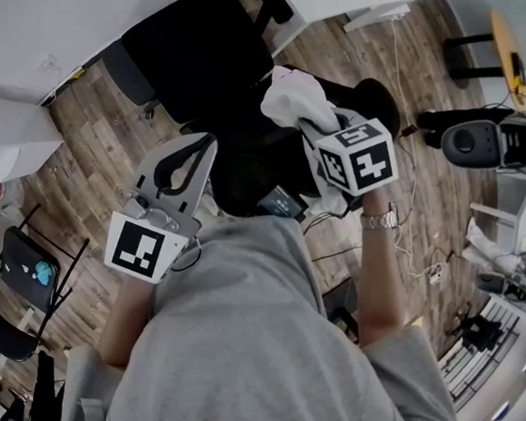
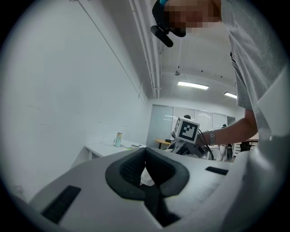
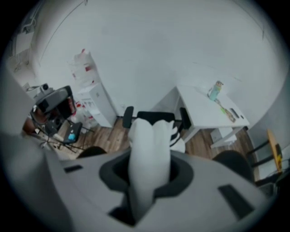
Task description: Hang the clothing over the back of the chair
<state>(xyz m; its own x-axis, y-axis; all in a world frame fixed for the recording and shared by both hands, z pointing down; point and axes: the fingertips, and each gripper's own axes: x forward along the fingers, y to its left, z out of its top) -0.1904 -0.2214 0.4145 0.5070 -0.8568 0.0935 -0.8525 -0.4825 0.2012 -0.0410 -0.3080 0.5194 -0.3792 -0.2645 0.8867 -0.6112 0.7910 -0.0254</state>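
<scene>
A white garment (image 1: 293, 100) hangs bunched from my right gripper (image 1: 317, 131), which is shut on it and points steeply down over the black office chair (image 1: 198, 51). In the right gripper view the cloth (image 3: 148, 154) fills the gap between the jaws and hides most of the chair (image 3: 156, 115) below; only the two armrests and a dark strip show. My left gripper (image 1: 204, 143) is held level at the lower left, jaws shut with nothing in them. In the left gripper view its tips (image 2: 145, 150) meet, and the right gripper's marker cube (image 2: 187, 130) shows beyond them.
White desks (image 1: 40, 10) flank the chair; one (image 3: 208, 111) carries a small bottle (image 3: 215, 90). A black folding chair (image 1: 13, 294) stands at the lower left. At the right, cables (image 1: 408, 259) run over the wood floor beside a grey device (image 1: 474, 142).
</scene>
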